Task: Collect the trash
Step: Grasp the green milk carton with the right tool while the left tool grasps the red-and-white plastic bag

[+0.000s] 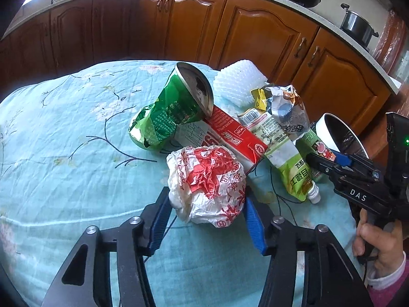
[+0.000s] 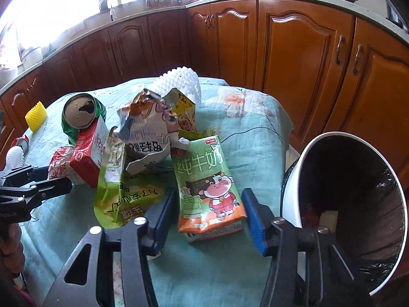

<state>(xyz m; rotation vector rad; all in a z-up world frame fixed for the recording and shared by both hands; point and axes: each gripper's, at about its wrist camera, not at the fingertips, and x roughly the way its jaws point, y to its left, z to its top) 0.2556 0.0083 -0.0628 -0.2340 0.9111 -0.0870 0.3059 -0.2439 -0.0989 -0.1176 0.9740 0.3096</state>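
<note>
A pile of trash lies on a table with a teal flowered cloth [image 1: 64, 138]. My left gripper [image 1: 207, 212] is open, its jaws on either side of a crumpled red-and-white paper wrapper [image 1: 207, 181], which also shows in the right wrist view [image 2: 60, 166]. My right gripper [image 2: 208, 212] is open around a green milk carton with a cartoon cow [image 2: 207, 184]; it also shows in the left wrist view [image 1: 332, 161]. Behind lie a crushed green can [image 1: 168, 112], a red-and-white carton [image 1: 235, 138], a green pouch [image 1: 286, 153], a torn white snack bag [image 2: 145, 133] and white foam netting [image 1: 237, 81].
A white bin with a black liner [image 2: 345, 204] stands off the table's right edge. A yellow foam piece [image 2: 37, 115] and a small red can [image 2: 20, 142] lie at the table's left. Wooden kitchen cabinets [image 1: 255, 33] stand behind the table.
</note>
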